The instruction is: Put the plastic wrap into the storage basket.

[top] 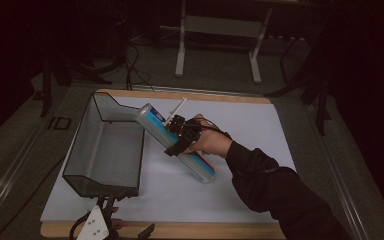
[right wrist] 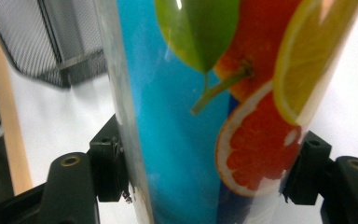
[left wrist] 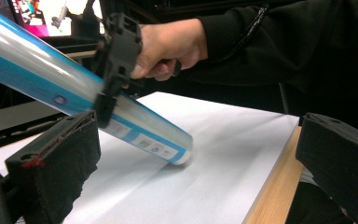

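A long blue tube (top: 200, 168) printed with citrus fruit (right wrist: 182, 116) slants across the white sheet (top: 250, 130). Its upper end is over the right rim of the black mesh basket (top: 80, 142), and its lower end is close to the sheet (left wrist: 177, 156). My right gripper (top: 177, 136) is shut on the tube's middle, with a pad (right wrist: 109, 168) pressed on each side. In the left gripper view that gripper (left wrist: 116, 60) and the hand holding it are seen from the side. My left gripper (top: 105, 202) sits at the front edge by the basket, its jaws (left wrist: 196, 123) wide apart with nothing between them.
The sheet lies on a wooden board (top: 180, 231) whose edge runs along the front. The mesh basket (right wrist: 37, 42) takes up the sheet's left side. Beyond the table are a white stand (top: 220, 30) and cables on the dark floor (top: 135, 65).
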